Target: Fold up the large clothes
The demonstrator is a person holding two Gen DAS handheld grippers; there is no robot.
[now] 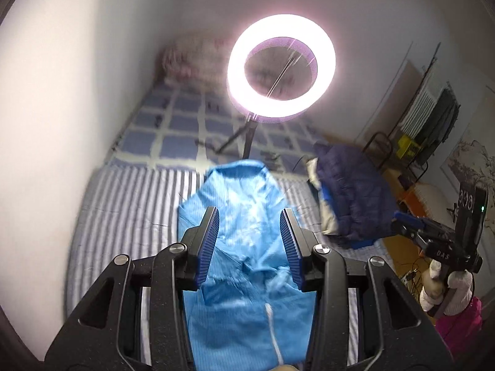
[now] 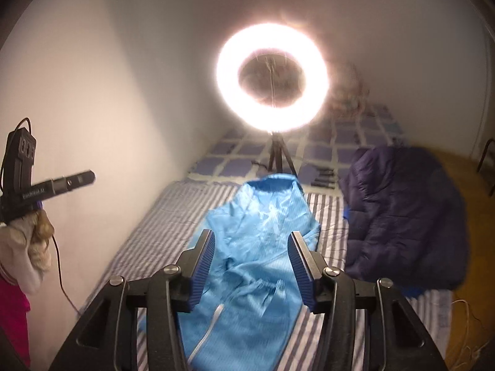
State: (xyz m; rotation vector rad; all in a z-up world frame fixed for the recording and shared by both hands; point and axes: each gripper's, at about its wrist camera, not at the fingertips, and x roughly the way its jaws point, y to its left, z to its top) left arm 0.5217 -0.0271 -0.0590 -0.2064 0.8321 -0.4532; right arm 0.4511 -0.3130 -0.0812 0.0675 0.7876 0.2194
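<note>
Hovering above the bed, the left gripper (image 1: 250,247) stood with its jaws parted and nothing pinched between the ribbed blue pads (image 1: 210,247) — the right gripper (image 2: 251,267) likewise gaped, empty, over the same cloth. Beneath both lay the light blue garment (image 1: 244,216), stretched lengthwise down the striped sheet (image 1: 130,216), rumpled through its middle, a white drawstring (image 1: 273,334) trailing near the lower end. A folded dark blue puffer jacket (image 1: 355,191) sat beside it, close to its far half, and a lit ring light (image 1: 281,65) on a tripod stood on the checked blanket (image 1: 173,130) beyond. Judging by this, the step in hand was choosing grip points; it would have gone best with each gripper taking one matching edge or corner, biting a single layer — not the bunched centre — and lifting evenly so the fold fell square and clear of the jacket.
</note>
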